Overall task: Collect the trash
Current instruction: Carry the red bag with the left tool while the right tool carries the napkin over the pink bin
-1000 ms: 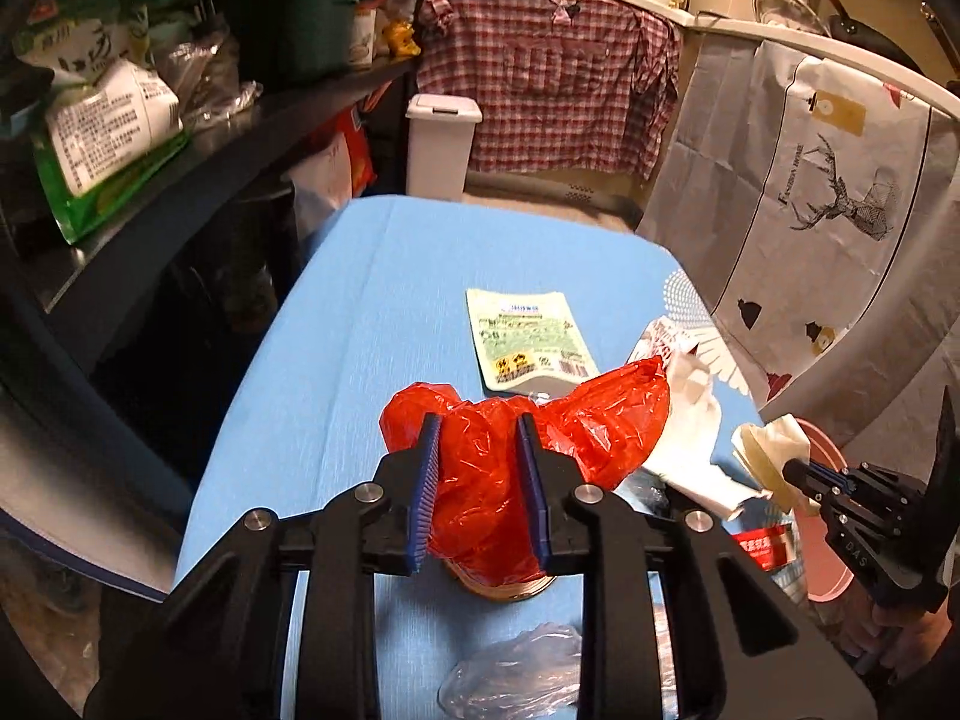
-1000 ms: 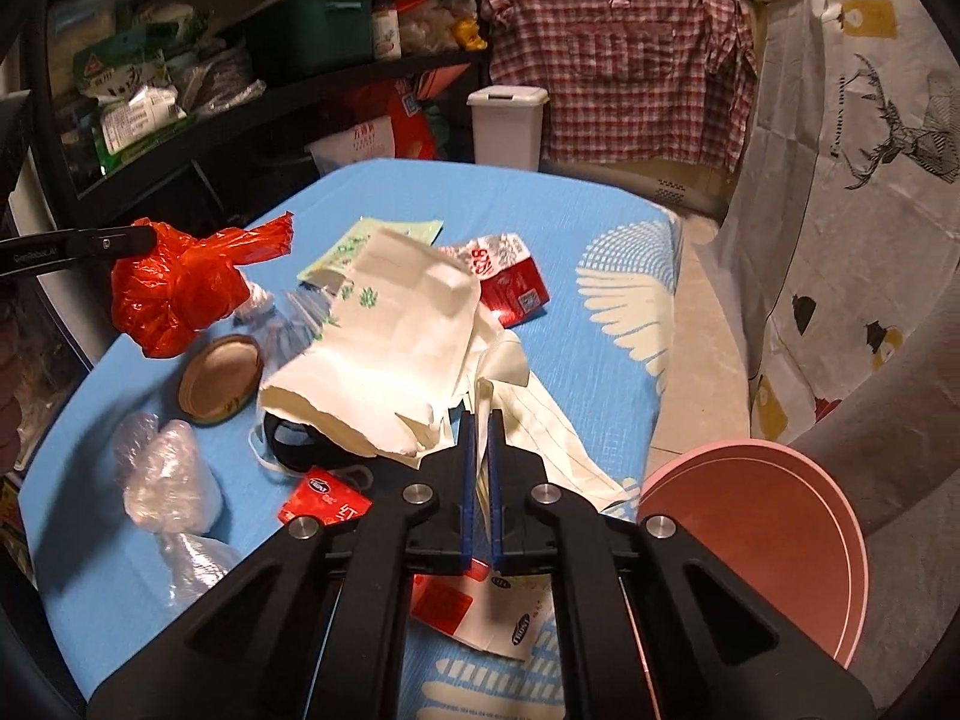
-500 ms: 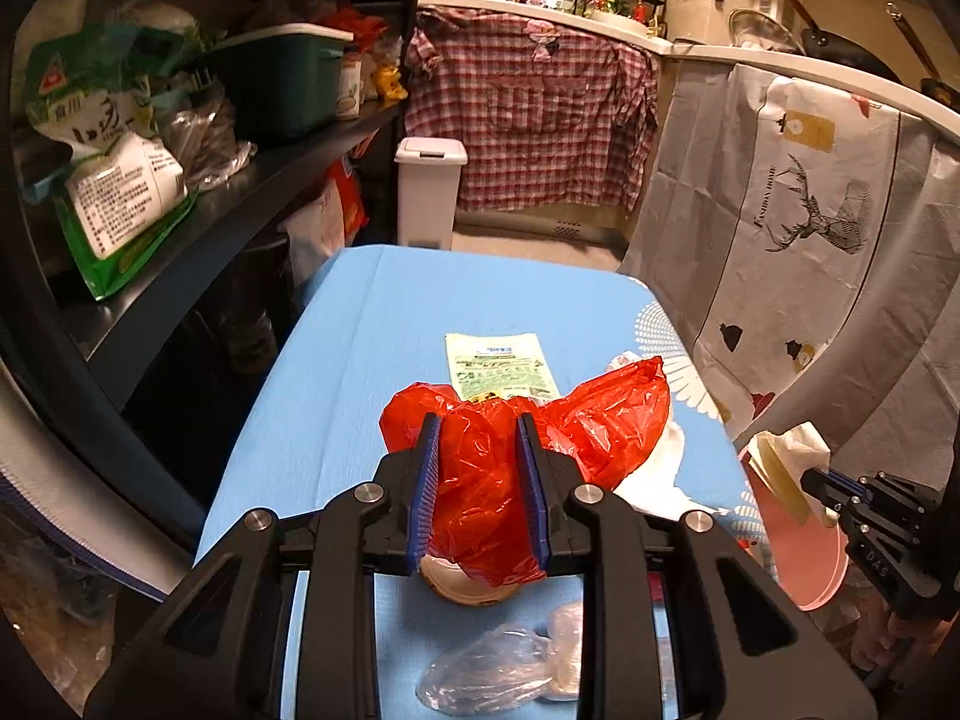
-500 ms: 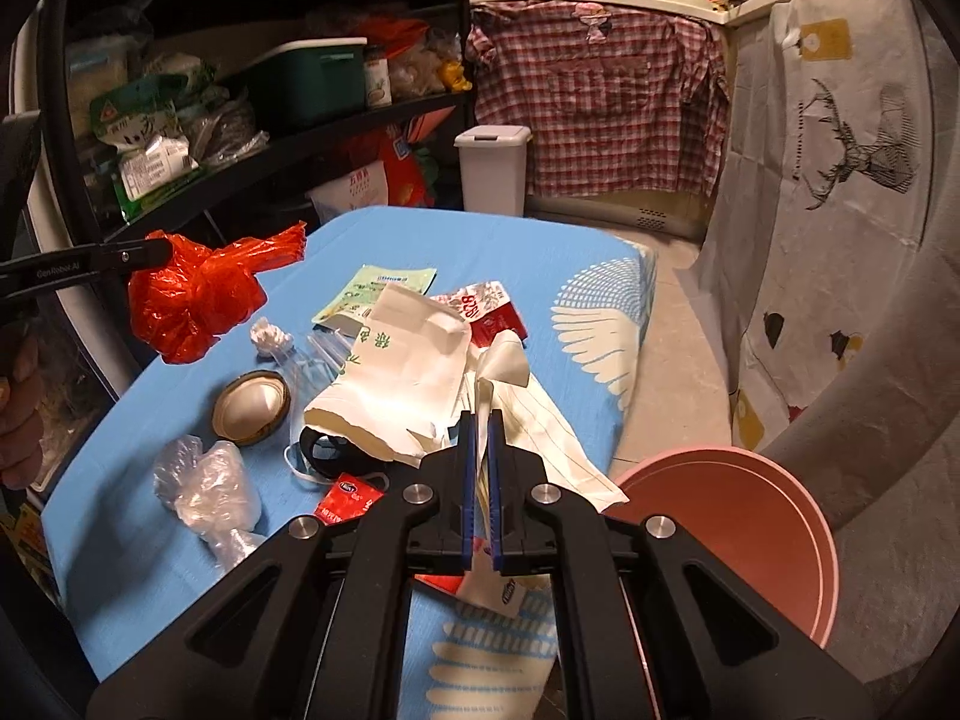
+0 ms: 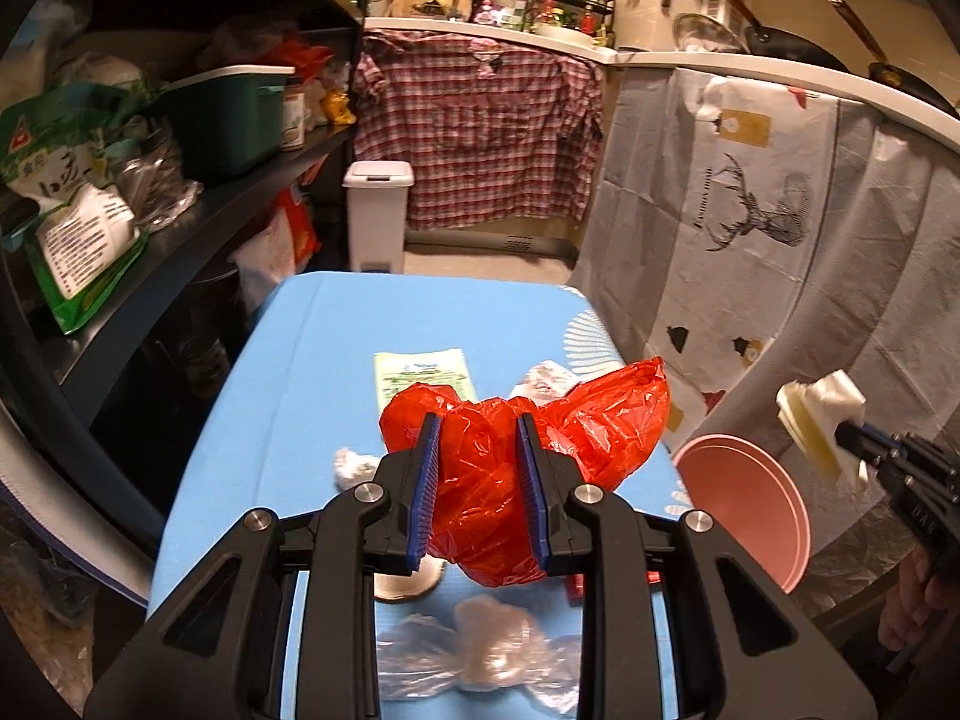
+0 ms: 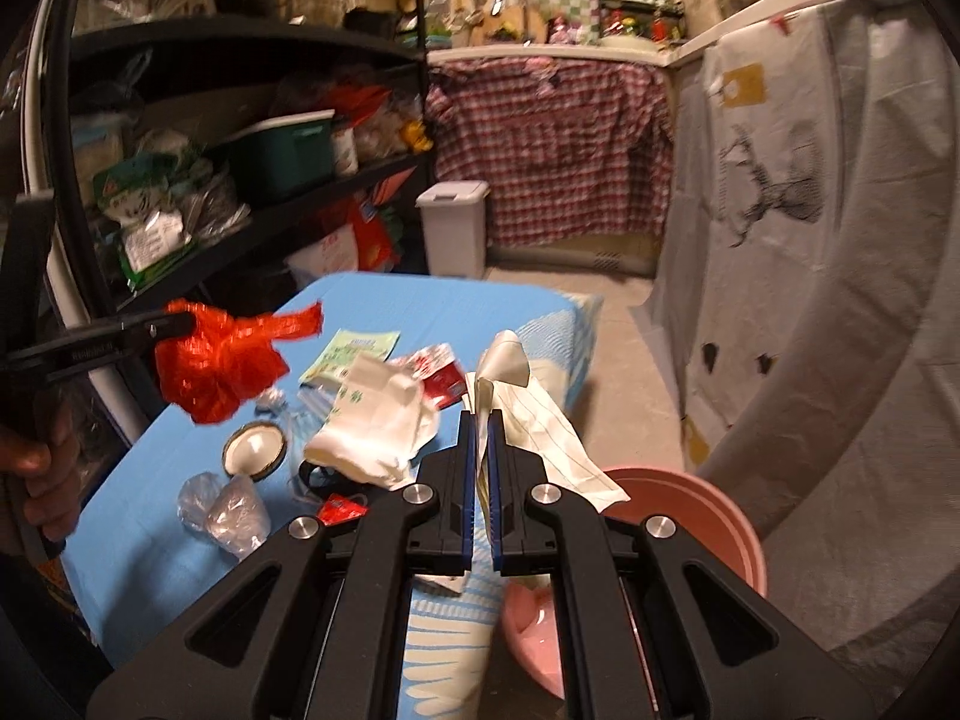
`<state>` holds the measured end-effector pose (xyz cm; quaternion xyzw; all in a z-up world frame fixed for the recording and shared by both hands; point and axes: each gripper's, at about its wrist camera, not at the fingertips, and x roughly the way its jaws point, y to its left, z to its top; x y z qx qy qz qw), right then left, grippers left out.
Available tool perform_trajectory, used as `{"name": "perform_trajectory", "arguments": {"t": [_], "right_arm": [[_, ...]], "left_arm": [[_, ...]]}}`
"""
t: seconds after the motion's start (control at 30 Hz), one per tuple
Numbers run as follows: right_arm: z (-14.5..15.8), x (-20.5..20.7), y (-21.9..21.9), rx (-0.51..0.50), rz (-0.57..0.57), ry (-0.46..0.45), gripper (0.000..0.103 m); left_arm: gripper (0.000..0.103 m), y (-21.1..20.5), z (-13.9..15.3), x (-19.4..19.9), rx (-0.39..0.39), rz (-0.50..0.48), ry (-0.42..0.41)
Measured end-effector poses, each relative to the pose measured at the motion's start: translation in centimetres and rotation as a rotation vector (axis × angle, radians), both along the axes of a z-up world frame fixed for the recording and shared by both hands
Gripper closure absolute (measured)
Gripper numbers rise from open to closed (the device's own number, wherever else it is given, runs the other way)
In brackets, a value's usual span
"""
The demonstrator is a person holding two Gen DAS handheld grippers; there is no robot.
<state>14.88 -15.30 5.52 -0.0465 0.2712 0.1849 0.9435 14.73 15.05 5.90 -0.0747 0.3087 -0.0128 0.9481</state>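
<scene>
Left wrist: crumpled red plastic bag (image 5: 480,498) is clamped in left gripper (image 5: 478,492), held above blue-covered table (image 5: 312,408); right wrist: white lined paper sheet (image 6: 540,414) is pinched in right gripper (image 6: 478,462), beside table, above pink round plastic basin (image 6: 708,516).

Print on green snack bag (image 5: 72,222) on shelf and on green-white sachet (image 5: 423,375) blurred; nothing legible.
</scene>
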Motion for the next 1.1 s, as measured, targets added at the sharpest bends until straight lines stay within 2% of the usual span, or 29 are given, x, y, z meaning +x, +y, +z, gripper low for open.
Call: {"name": "perform_trajectory", "arguments": {"t": [0.27,0.57,1.1], "right_arm": [[1.3,-0.2,-3.4,0.006,-0.089,-0.035,0.099],[-0.2,0.4,-6.3,0.019,-0.199,-0.033,0.099],[-1.2,0.8,-10.0,0.038,-0.264,-0.013,0.099]], "left_arm": [[0.078,-2.7,0.4,0.2,-0.011,-0.046,-0.004],[0.078,-6.5,0.2,0.7,0.001,-0.106,-0.005],[0.078,-12.8,-0.4,2.4,-0.01,-0.197,0.009]]}}
